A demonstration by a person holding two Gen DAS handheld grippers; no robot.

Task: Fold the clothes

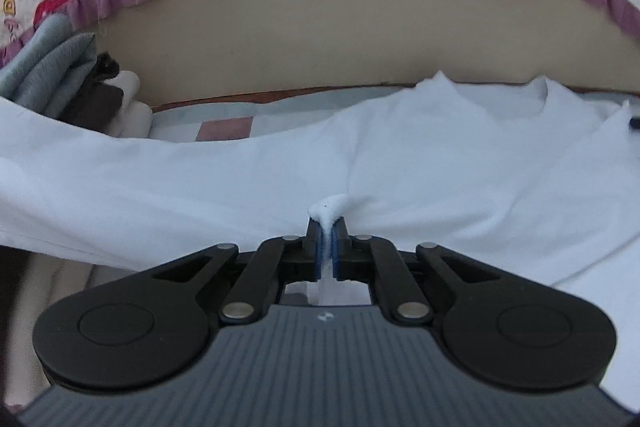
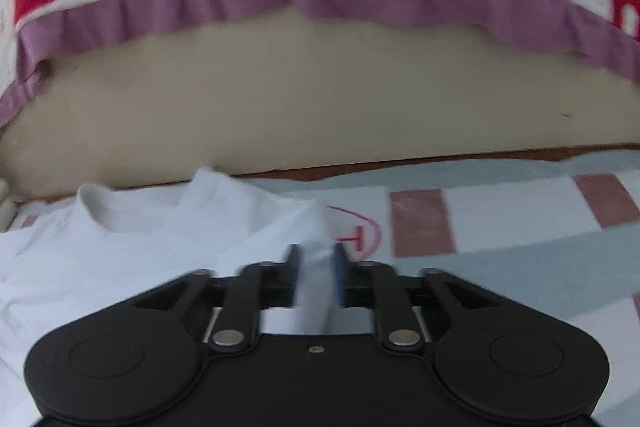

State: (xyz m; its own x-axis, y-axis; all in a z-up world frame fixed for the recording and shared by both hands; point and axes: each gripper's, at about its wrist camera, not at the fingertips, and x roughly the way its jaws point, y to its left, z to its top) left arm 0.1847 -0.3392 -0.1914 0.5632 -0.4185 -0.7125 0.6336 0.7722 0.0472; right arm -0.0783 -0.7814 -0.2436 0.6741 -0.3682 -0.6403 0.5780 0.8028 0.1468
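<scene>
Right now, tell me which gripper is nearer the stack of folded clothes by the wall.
Left. The left gripper pinches the white shirt with the stack of folded clothes on its left; the right gripper holds the shirt's opposite side.

The left claw is level and points straight ahead, its blue-padded fingers pressed nearly together on a pinch of white shirt. The right claw, blurred, sits low and level too, its fingers a little farther apart, clamped on a thicker fold of the same shirt.
</scene>
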